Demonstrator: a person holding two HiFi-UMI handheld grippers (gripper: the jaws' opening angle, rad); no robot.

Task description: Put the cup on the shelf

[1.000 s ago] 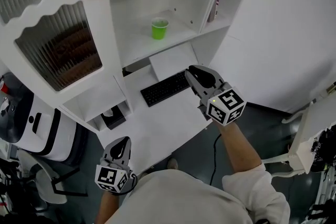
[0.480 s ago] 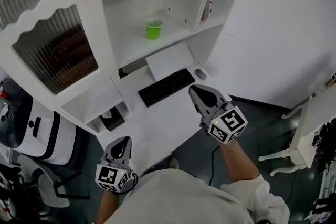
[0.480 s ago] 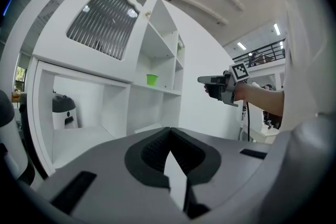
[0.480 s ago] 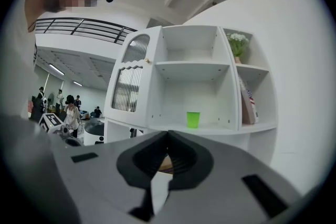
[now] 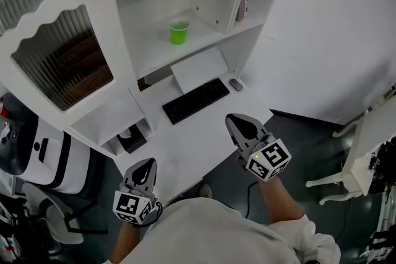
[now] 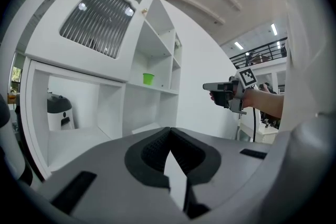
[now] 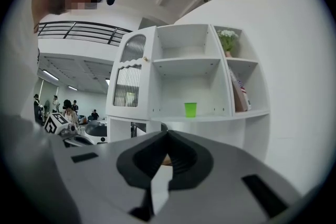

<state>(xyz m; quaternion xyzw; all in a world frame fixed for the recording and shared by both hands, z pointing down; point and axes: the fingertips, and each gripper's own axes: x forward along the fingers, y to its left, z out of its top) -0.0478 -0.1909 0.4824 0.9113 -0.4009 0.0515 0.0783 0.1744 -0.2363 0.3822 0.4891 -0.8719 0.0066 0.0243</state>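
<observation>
A green cup point(image 5: 179, 31) stands upright on the white shelf point(image 5: 185, 49) above the desk; the same cup point(image 7: 190, 109) shows in the right gripper view and, small, as the cup point(image 6: 148, 78) in the left gripper view. My right gripper point(image 5: 239, 126) hangs over the desk's front right corner, well back from the cup, shut with nothing between its jaws. My left gripper point(image 5: 142, 174) is low at the desk's front left edge, also shut and empty.
A black keyboard point(image 5: 195, 100), a white laptop point(image 5: 199, 68) and a small mouse point(image 5: 236, 85) lie on the desk point(image 5: 192, 145). A ribbed-glass cabinet door point(image 5: 62, 62) stands at left. A book point(image 5: 243, 2) leans in the right-hand shelf bay. White chair point(image 5: 362, 154) at right.
My right gripper has drawn back from over the keyboard toward me, to the desk's front corner, and its jaws have shut. The cup stays on the shelf. The left gripper has barely moved.
</observation>
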